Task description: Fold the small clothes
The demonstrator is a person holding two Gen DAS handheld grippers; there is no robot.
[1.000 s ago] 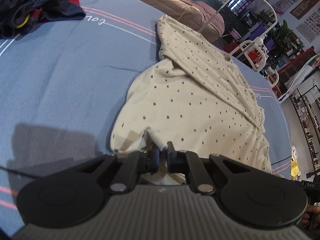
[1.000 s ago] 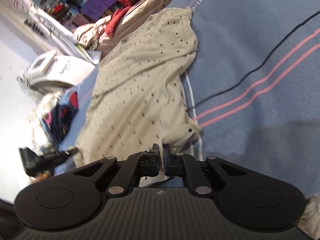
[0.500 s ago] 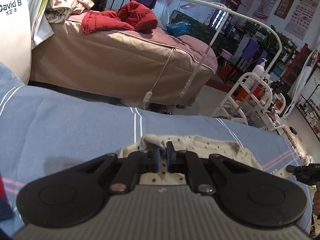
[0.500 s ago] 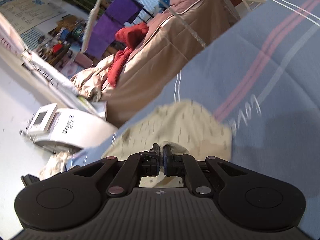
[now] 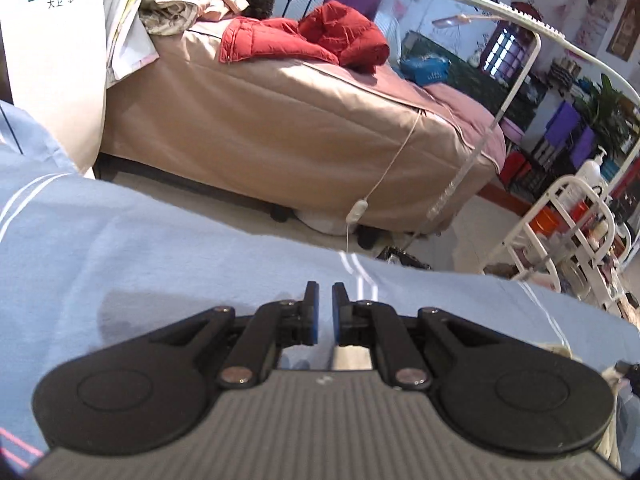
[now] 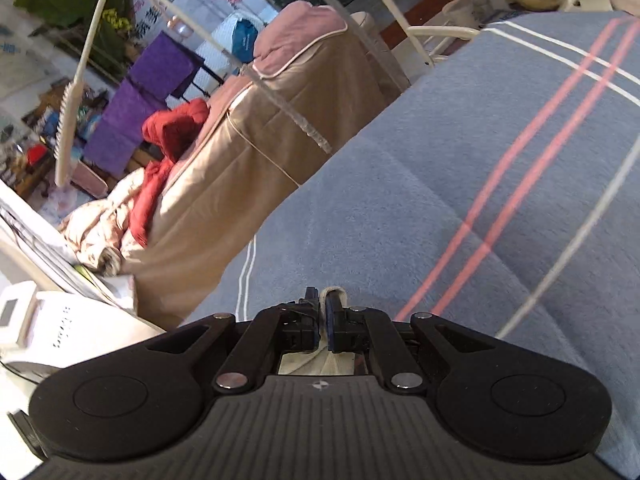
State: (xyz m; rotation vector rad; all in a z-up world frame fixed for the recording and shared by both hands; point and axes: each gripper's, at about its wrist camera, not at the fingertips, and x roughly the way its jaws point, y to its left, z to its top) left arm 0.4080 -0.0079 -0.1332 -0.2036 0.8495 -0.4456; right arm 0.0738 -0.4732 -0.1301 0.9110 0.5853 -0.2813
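The cream polka-dot garment shows in the left wrist view only as a small patch [image 5: 352,358] under the fingers and a sliver [image 5: 560,350] at the right. My left gripper [image 5: 325,304] is shut to a narrow slit, with the garment pinched low between its pads. In the right wrist view my right gripper [image 6: 322,304] is shut on a rolled cream edge of the garment [image 6: 334,291], and more of it bunches below the fingers. Both grippers hover low over the blue striped blanket [image 5: 160,248] [image 6: 400,200], close to its far edge.
Beyond the blanket's far edge a gap of floor separates it from a tan bed [image 5: 280,120] with a red jacket [image 5: 320,36] on top. A white trolley [image 5: 580,216] stands at the right. A white machine [image 6: 60,328] stands left of the right gripper.
Both grippers have carried the garment's near edge forward over the rest of it toward the blanket's far edge. The spread-out garment ahead is now out of sight beneath them.
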